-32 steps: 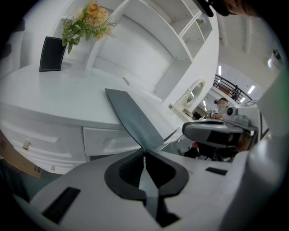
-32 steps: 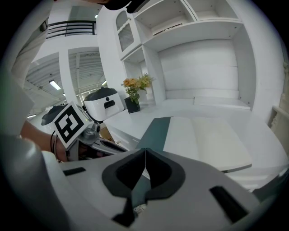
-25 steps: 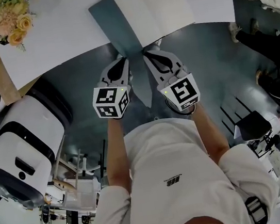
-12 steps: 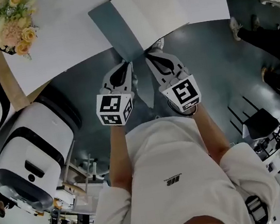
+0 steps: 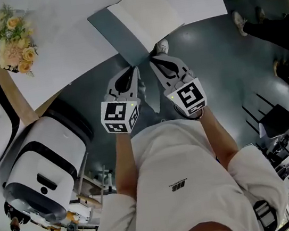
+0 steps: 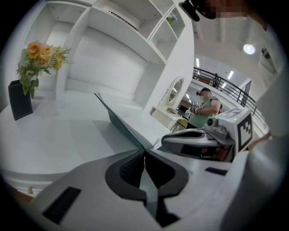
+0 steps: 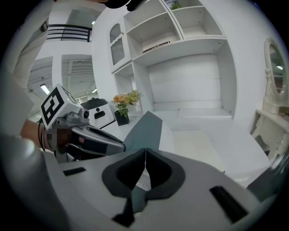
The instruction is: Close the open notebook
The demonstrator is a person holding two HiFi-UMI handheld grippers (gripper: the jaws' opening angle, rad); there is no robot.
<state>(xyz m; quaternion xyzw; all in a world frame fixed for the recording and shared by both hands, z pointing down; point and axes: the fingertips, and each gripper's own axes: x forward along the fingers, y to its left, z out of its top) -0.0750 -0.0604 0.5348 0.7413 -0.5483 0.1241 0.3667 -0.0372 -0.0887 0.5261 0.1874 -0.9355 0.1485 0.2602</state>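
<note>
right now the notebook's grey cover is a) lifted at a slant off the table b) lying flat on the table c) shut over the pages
a: in the left gripper view the grey cover slants up off the table, pinched in the left claw, and the white pages lie bare.

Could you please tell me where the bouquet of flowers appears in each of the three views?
Head view: the bouquet is at the upper left.
Left gripper view: upper left, above its dark vase.
Right gripper view: small, left of centre.
Shared landmark: the raised grey cover of the notebook, to the right of the bouquet in every view.
</note>
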